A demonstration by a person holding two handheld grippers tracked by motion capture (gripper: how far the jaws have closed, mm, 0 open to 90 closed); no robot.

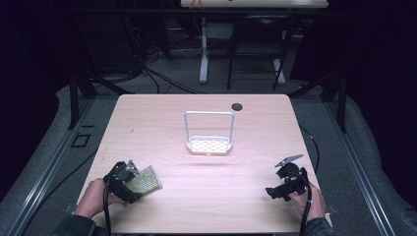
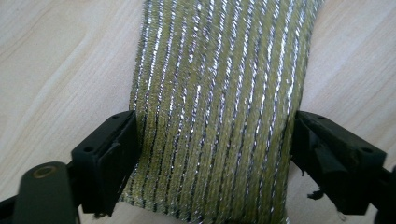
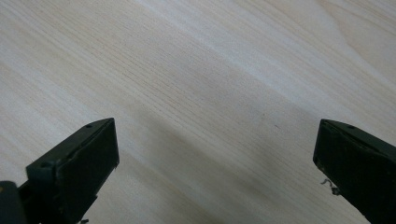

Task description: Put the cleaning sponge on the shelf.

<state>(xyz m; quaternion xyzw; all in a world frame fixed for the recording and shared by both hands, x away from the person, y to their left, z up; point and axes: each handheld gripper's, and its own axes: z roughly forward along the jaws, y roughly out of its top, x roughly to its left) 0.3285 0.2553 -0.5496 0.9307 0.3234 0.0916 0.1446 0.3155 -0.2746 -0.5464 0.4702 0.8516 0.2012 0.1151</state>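
A yellow-green scouring pad with silver threads [image 1: 146,180] lies on the wooden table [image 1: 211,196] near its front left corner. My left gripper [image 1: 134,186] has the pad [image 2: 219,93] between its jaws, and both black pads touch its long edges, so the left gripper [image 2: 215,144] is shut on it. My right gripper [image 1: 273,191] rests in a hand near the front right corner. In the right gripper view, the right gripper [image 3: 217,154] stands wide open over bare wood with nothing between its fingers.
A white rack [image 1: 209,145] with a perforated base and a tall wire loop stands at the table's middle. A small dark round spot [image 1: 237,106] sits behind it. Table legs and cables crowd the floor beyond the far edge.
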